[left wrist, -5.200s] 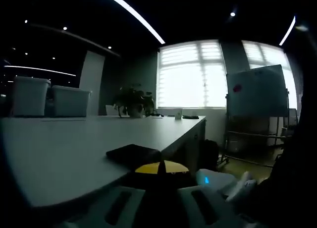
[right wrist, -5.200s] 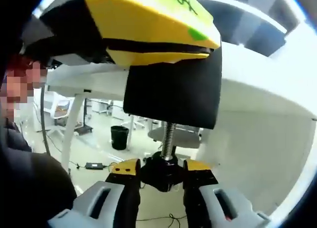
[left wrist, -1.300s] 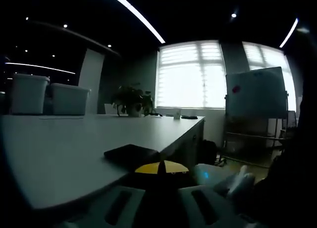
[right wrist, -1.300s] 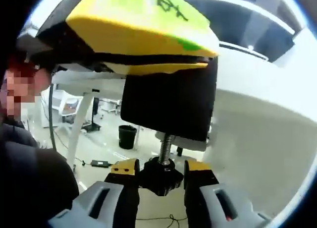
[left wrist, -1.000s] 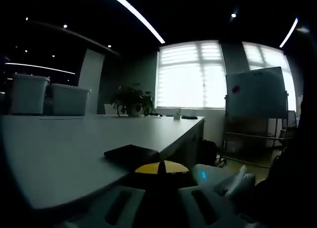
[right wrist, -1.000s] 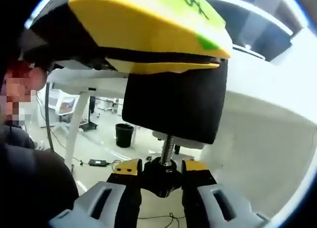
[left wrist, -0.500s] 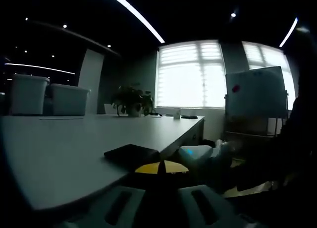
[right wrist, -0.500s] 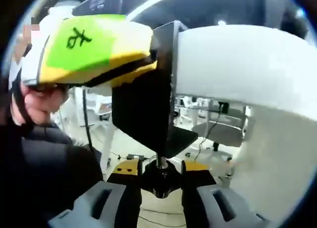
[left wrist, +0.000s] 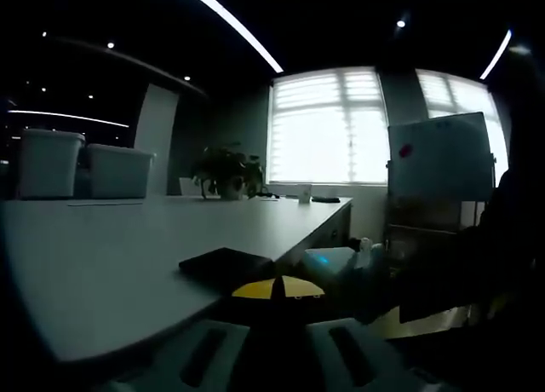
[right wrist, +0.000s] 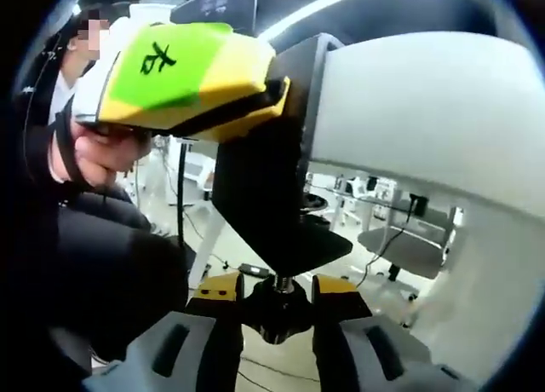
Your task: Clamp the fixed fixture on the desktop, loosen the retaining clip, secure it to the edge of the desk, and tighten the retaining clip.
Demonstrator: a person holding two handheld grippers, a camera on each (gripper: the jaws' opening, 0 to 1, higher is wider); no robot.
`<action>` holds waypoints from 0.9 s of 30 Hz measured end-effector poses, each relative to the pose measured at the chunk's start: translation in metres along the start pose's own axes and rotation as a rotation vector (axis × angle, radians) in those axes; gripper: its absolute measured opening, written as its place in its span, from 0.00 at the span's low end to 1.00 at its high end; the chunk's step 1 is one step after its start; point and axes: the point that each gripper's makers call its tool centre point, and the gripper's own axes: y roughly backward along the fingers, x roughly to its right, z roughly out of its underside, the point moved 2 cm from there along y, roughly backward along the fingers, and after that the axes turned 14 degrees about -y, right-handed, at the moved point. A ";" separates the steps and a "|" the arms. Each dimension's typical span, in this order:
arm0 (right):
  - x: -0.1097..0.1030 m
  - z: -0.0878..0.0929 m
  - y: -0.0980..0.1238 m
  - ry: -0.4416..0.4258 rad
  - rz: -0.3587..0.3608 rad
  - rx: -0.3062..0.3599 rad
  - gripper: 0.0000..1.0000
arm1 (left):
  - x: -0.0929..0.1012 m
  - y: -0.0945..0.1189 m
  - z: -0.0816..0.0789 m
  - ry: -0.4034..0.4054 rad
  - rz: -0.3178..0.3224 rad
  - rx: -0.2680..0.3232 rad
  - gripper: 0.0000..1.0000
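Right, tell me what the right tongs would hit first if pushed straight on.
They are already shut on the black knob, so the right tongs would press it up the screw toward the black clamp bracket gripping the desk edge.

The fixture [right wrist: 268,196] is a black C-shaped clamp bracket seated over the white worktop [right wrist: 426,111] edge, its upright plate flat against the edge face. Its lower arm extends beneath the worktop. A threaded screw descends from that arm to the black retaining clip knob [right wrist: 277,311].
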 end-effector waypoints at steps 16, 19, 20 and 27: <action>0.025 0.001 0.017 -0.024 0.609 0.126 0.57 | -0.001 0.000 0.000 0.008 -0.001 0.001 0.01; 0.022 0.005 0.009 -0.032 0.619 0.117 0.58 | -0.001 0.000 0.000 0.008 -0.002 0.001 0.01; 0.022 0.004 0.008 -0.029 0.629 0.124 0.57 | -0.001 0.000 0.000 0.009 -0.001 0.002 0.01; 0.030 -0.001 0.012 -0.071 0.735 0.160 0.44 | -0.002 0.000 0.000 0.009 -0.001 0.005 0.01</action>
